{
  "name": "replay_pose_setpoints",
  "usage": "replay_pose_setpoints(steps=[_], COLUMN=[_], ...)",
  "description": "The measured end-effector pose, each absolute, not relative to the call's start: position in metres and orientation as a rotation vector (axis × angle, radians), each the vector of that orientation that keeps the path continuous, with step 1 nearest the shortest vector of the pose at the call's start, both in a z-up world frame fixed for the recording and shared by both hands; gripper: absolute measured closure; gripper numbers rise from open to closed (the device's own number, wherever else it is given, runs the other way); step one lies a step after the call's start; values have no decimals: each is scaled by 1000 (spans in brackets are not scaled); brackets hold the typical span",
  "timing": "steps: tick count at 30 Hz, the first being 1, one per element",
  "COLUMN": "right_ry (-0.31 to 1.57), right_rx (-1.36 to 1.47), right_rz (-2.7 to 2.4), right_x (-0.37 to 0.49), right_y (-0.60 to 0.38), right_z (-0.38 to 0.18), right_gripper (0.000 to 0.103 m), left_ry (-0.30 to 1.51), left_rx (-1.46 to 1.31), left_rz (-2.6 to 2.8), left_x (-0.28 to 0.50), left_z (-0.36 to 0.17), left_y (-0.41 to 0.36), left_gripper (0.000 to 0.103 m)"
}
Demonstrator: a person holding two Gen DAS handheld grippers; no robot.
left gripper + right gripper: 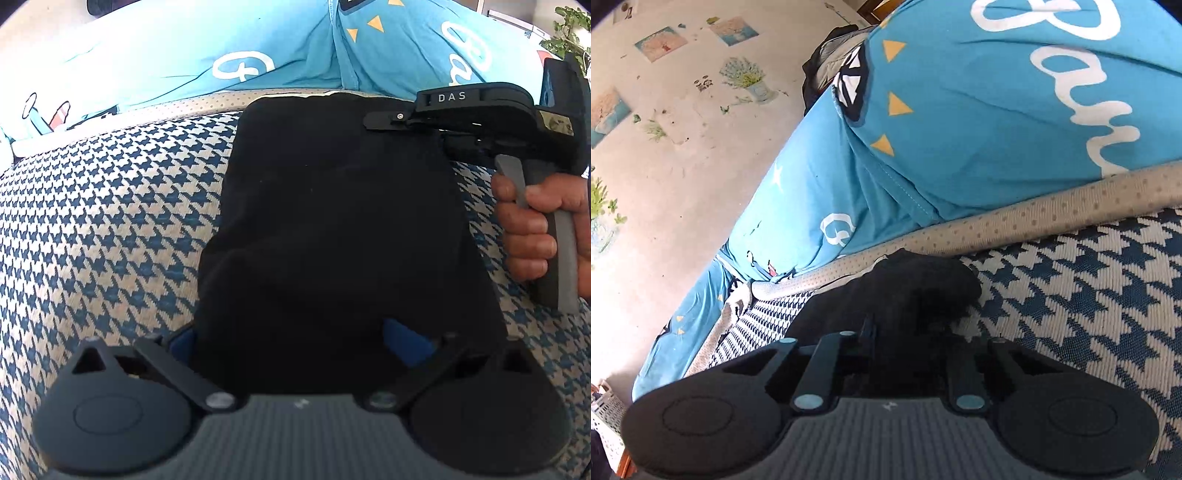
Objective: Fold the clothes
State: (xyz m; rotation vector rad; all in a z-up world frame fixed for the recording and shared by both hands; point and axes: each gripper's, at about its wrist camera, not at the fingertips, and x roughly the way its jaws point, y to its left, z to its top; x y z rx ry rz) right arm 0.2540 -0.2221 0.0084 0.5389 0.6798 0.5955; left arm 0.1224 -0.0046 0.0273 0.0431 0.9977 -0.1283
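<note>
A black garment (332, 221) lies folded into a long panel on the blue-and-white houndstooth surface (110, 206). My left gripper (295, 343) is at its near end, blue pads (402, 339) spread wide with the cloth lying between them. My right gripper (384, 122) is at the far right corner of the garment, held in a hand, its fingers together on the cloth edge. In the right wrist view the right gripper (886, 332) has its fingers close together over the bunched black cloth (923, 288).
A beige dotted piping edge (1034, 218) borders the houndstooth surface (1089, 295). Behind it lie bright blue printed cushions (184, 55), which also show in the right wrist view (997, 110). A wall with flower stickers (683, 110) is at left. A white basket (605, 417) stands low left.
</note>
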Motion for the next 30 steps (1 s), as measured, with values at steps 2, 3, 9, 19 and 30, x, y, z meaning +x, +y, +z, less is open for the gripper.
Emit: replay_pose_setpoints(steps=[2,3,9,19,30], right_ry=[663,653,609,560,520], right_rx=[519,513,471,359,336], right_rz=[576,564,494,276,-62], right_x=[250,247,231,195,112], right_y=[-219,-217,-217,-257,-352], right_z=[13,15,32,74,107], right_gripper=[89,89,91,92,92], left_ry=[999,999,996,953,931], left_rx=[42,41,31,7,-22], left_rz=[-128,-127,-138,-283,-412], left_x=[123,123,123,111,102], left_z=[28,28,32,50,61], left_y=[-5,-5,-7,-28,-50], left_gripper=[0,0,0,0,0])
